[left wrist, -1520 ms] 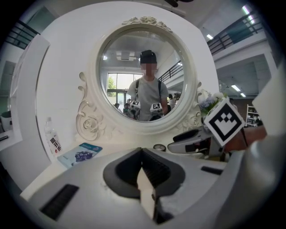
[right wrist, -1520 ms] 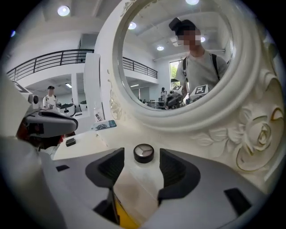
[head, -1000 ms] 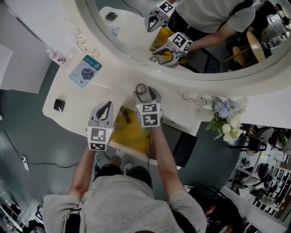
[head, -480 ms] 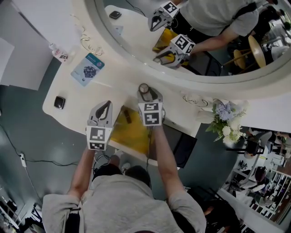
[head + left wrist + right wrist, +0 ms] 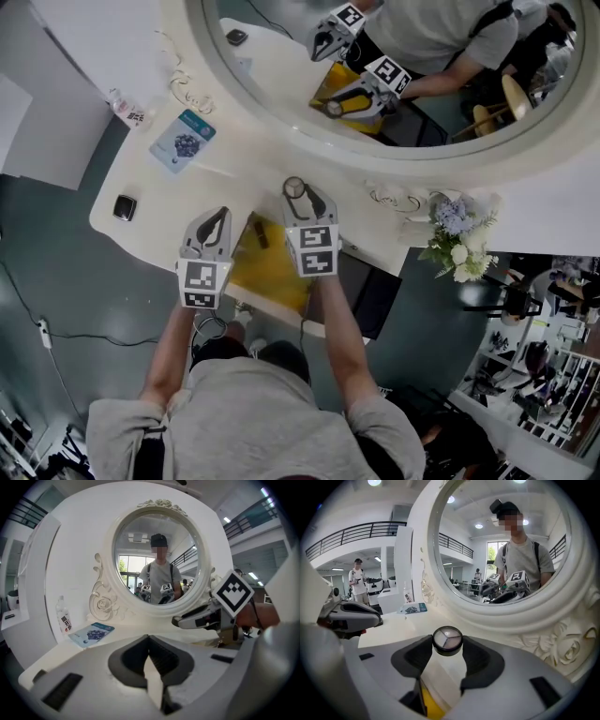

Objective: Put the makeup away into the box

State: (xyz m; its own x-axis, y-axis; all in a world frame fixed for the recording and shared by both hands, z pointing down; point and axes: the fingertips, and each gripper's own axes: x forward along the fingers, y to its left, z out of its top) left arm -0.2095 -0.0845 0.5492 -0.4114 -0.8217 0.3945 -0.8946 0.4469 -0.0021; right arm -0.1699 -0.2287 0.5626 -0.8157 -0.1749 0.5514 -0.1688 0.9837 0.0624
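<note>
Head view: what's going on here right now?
A person at a vanity table works two grippers. The right gripper has just closed its jaws on a round compact and holds it close to the mirror. The left gripper is shut and empty, beside the yellow box. The compact is not in the box yet.

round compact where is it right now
The round compact is mid-frame in the head view, gripped between the right gripper's fingers, which have just closed on it, over the vanity top between the yellow box and the mirror frame.
</note>
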